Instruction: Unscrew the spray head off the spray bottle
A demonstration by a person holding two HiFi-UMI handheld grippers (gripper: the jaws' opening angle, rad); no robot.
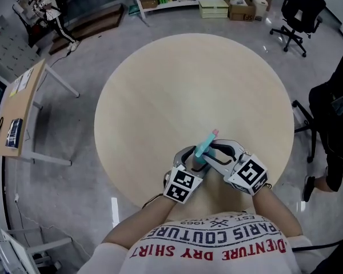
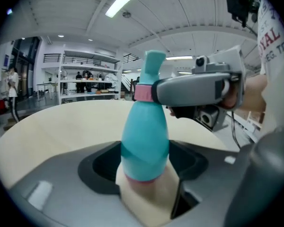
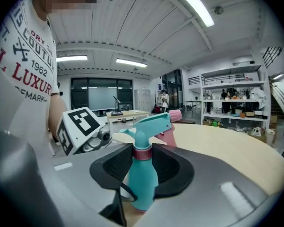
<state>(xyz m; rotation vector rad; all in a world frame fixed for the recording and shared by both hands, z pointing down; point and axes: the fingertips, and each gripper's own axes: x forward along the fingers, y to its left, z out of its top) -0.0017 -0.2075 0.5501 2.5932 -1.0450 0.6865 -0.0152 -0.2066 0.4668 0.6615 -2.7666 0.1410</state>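
Bottle (image 2: 145, 141) in left tool (image 1: 192, 160); collar (image 3: 142, 152) in right tool (image 1: 216, 154).

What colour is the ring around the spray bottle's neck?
Pink ring; clearest in the right gripper view.

Clamped low on its body between the jaws of the left gripper (image 2: 146, 162): a teal spray bottle (image 2: 146, 131). Closed on the pink collar (image 2: 142, 92) at its neck, from the right: the grey right gripper (image 2: 156, 91). Behind, pale round tabletop (image 2: 61, 126), far edge curving leftward.
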